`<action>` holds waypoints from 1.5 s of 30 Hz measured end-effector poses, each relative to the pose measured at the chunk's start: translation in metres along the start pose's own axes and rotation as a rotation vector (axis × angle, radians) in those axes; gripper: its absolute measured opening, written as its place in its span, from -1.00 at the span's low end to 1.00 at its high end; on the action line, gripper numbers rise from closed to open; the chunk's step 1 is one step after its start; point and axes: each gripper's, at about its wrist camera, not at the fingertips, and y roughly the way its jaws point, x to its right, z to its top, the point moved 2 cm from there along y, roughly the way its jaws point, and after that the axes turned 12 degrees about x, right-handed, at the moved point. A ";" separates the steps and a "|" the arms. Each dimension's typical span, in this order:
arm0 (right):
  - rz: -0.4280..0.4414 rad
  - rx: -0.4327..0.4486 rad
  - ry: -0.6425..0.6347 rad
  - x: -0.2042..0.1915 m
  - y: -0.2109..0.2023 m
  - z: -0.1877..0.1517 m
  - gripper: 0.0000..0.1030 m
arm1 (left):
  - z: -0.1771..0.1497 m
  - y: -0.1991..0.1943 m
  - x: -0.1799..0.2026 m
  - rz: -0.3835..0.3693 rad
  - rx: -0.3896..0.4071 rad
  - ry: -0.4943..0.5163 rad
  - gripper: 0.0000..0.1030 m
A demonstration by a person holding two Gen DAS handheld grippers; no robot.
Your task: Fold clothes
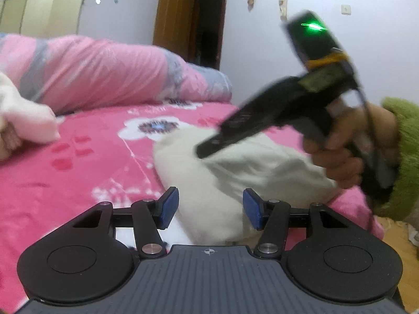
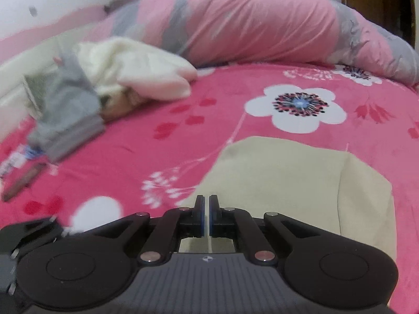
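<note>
1 cream garment (image 2: 288,172) on bed; 2 claws, none gripping.

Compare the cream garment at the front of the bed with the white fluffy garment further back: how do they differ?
The cream garment lies flat with straight folded edges; the white fluffy garment is a loose heap. The cream one looks smooth, the white one plush. The cream one lies alone; the white one sits among other clothes. Both rest on the pink floral bedspread.

Motion blurs the right gripper (image 1: 207,151) and the grey garment (image 2: 65,120); the cream garment (image 2: 301,183) runs behind the fingers.
</note>
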 end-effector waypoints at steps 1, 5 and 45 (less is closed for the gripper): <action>0.021 -0.014 0.004 -0.002 -0.003 -0.007 -0.97 | 0.004 -0.003 -0.003 0.010 0.011 -0.007 0.11; 0.066 -0.056 -0.012 -0.010 -0.005 -0.042 -0.97 | 0.019 -0.004 -0.026 0.068 0.003 -0.085 0.17; 0.052 0.006 0.943 0.225 -0.023 -0.067 0.71 | 0.034 0.119 -0.033 0.283 -0.486 0.013 0.73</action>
